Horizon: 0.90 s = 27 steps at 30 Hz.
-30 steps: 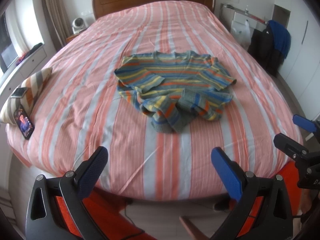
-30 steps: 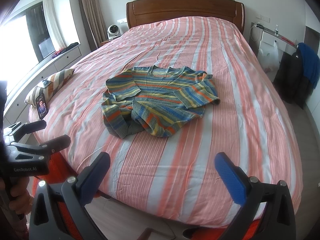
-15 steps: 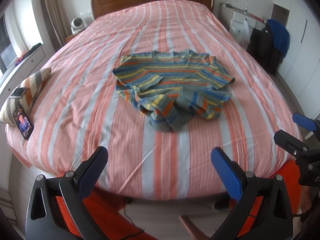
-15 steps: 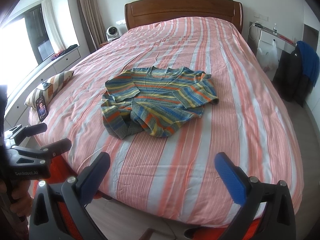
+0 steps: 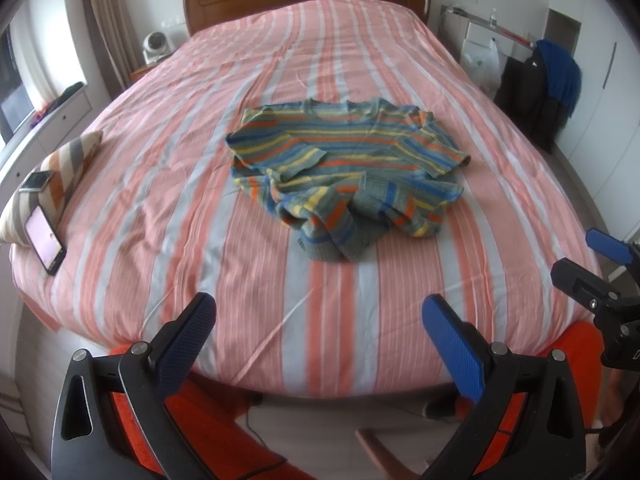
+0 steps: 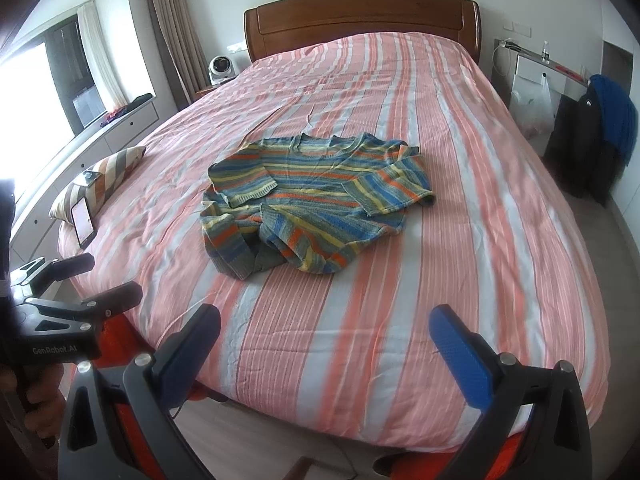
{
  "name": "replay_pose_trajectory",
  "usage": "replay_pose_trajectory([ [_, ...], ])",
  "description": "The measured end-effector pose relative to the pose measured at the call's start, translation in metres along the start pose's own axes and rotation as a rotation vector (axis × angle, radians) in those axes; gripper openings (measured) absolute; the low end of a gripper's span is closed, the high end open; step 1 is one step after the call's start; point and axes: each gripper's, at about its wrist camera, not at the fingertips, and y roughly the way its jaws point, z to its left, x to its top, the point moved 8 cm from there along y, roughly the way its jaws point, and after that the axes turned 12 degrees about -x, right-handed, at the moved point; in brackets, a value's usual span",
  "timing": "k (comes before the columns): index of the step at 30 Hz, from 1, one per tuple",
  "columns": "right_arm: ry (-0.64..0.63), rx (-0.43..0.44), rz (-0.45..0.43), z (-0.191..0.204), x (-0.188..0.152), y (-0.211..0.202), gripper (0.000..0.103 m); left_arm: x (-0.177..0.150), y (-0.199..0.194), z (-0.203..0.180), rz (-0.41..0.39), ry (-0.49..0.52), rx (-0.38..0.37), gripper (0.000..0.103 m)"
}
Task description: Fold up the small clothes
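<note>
Your left gripper (image 5: 320, 320) and right gripper (image 6: 324, 330) both gape wide, holding nothing; the rumpled striped sweater (image 5: 346, 168) lies ahead of them on the bed (image 5: 160, 184).

A striped bed (image 6: 460, 200) with wooden headboard (image 6: 360, 20) fills the room; bright window (image 6: 24, 92) left, white walls.

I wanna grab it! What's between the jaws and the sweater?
Only bare striped bedspread lies between both grippers and the sweater; both wrist views show it.
</note>
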Motion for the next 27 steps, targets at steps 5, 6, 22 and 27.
replay_pose_trajectory([
  [5, 0.008, 0.01, -0.002, 0.001, 0.002, -0.003, 0.103, -0.001, 0.0, 0.0, 0.001, -0.002, -0.002, 0.103],
  [6, 0.008, 0.008, -0.004, 0.001, 0.002, -0.004, 0.103, -0.001, 0.0, 0.001, 0.0, -0.012, -0.008, 0.103],
  [22, 0.065, 0.008, -0.034, -0.02, 0.006, 0.024, 0.103, 0.009, 0.078, 0.04, 0.04, -0.111, -0.171, 0.102],
  [27, -0.134, 0.117, -0.027, 0.021, 0.01, 0.092, 0.102, 0.032, 0.142, 0.035, 0.068, -0.018, -0.151, 0.094],
])
